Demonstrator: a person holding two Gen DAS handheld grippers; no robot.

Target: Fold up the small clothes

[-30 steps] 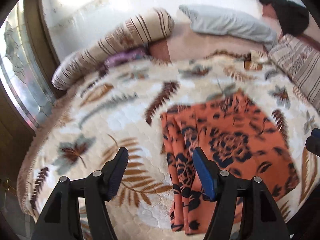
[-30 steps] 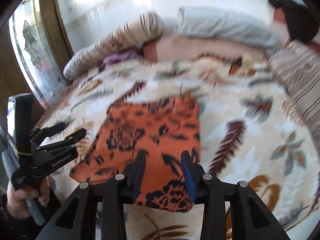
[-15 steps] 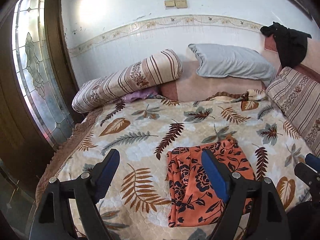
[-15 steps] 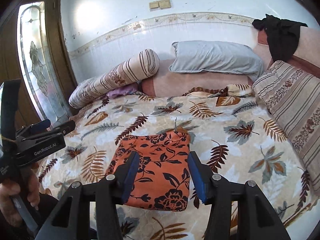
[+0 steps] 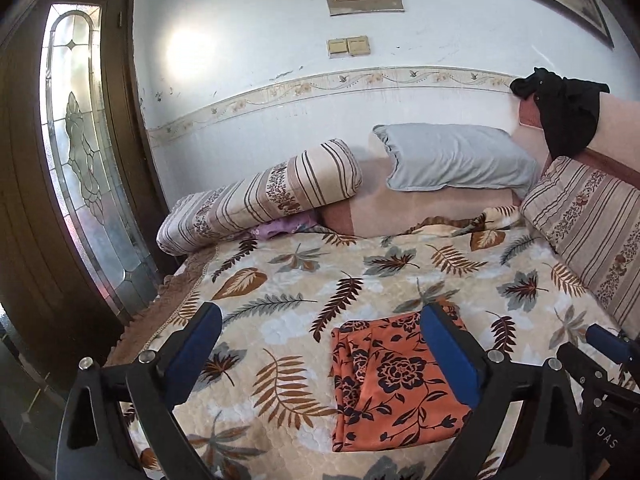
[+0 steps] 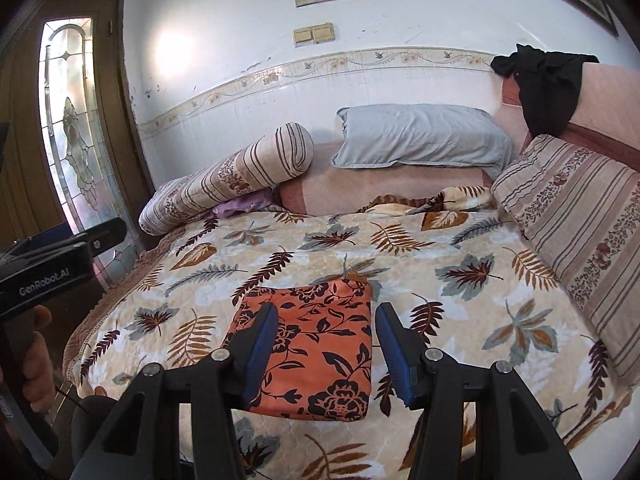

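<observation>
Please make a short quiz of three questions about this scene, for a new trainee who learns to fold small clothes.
1. True or false: the left gripper is shut on the orange cloth.
2. What lies between the striped bolster and the striped cushion at the head of the bed? A) a grey pillow B) a basket C) a folded towel
3. Fill in: the orange cloth lies folded on the leaf-print ____.

Key
1. False. Both the left gripper and the right gripper are open, above the cloth, and hold nothing.
2. A, the grey pillow.
3. Blanket.
</observation>
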